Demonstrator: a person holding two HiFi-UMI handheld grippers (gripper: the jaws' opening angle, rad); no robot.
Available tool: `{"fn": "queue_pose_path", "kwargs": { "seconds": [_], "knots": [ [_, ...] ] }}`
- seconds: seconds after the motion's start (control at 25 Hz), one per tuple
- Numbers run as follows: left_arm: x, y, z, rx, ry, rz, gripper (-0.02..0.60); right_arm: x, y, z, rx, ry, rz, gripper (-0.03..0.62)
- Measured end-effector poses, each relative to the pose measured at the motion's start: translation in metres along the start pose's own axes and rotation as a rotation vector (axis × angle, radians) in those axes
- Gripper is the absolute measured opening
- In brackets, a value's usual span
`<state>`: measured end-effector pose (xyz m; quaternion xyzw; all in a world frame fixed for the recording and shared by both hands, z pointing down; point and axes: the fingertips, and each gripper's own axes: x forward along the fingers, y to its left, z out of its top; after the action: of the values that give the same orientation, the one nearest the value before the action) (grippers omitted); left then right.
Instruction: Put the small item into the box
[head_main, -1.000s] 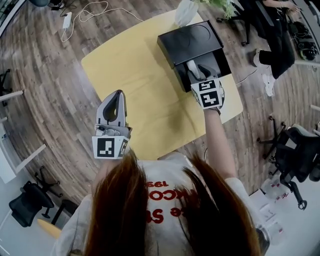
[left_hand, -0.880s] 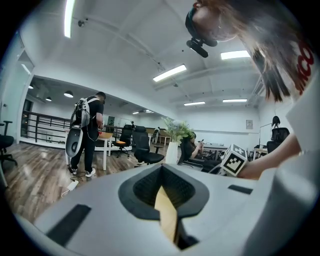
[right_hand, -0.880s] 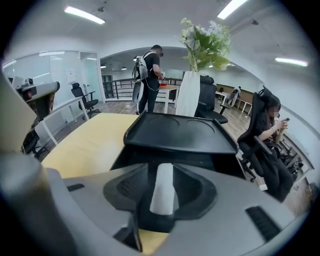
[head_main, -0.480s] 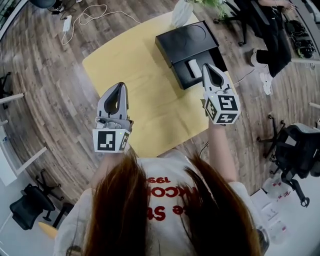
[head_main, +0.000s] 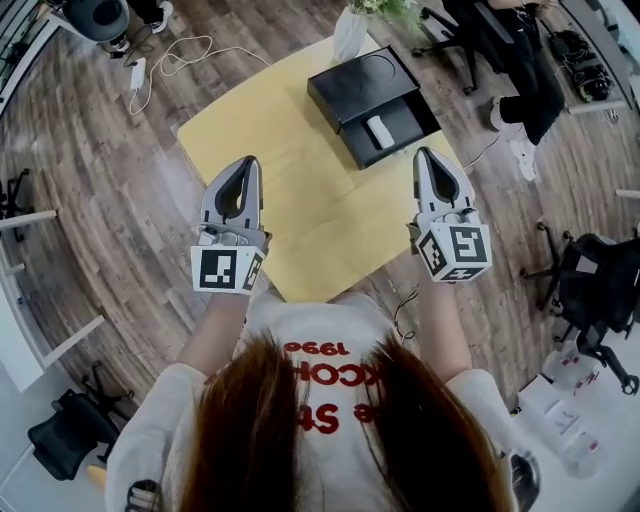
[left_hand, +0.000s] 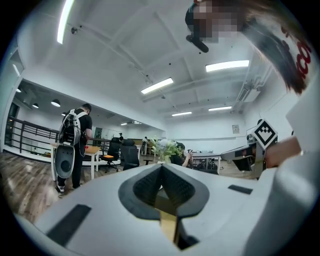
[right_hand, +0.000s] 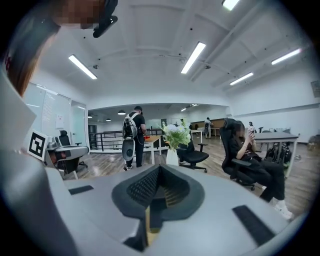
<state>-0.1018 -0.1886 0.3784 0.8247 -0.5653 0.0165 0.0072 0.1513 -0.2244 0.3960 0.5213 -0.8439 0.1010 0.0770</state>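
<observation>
Already my right fingers (head_main: 446, 192) had risen from the box (head_main: 352, 84) and closed empty, leaving the small item (head_main: 379, 129) inside; my left fingers (head_main: 252, 200) stayed closed; task seemingly done.

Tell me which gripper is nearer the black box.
The right gripper, at the head view's right: its tip lies close to the box, the left gripper farther off.

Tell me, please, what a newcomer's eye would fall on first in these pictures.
The bright yellow table stands out against the wood floor, with a black box at its far edge holding a small white item. Nearer, the left gripper and right gripper hover shut, both empty.
</observation>
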Motion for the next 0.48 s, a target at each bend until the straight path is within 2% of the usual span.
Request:
{"fn": "queue_pose_path", "kwargs": {
  "seconds": [0.48],
  "knots": [
    [-0.021, -0.015, 0.022, 0.000, -0.028, -0.075, 0.006, -0.058, 0.027, 0.016, 0.018, -0.060, -0.067, 0.006]
  ]
}}
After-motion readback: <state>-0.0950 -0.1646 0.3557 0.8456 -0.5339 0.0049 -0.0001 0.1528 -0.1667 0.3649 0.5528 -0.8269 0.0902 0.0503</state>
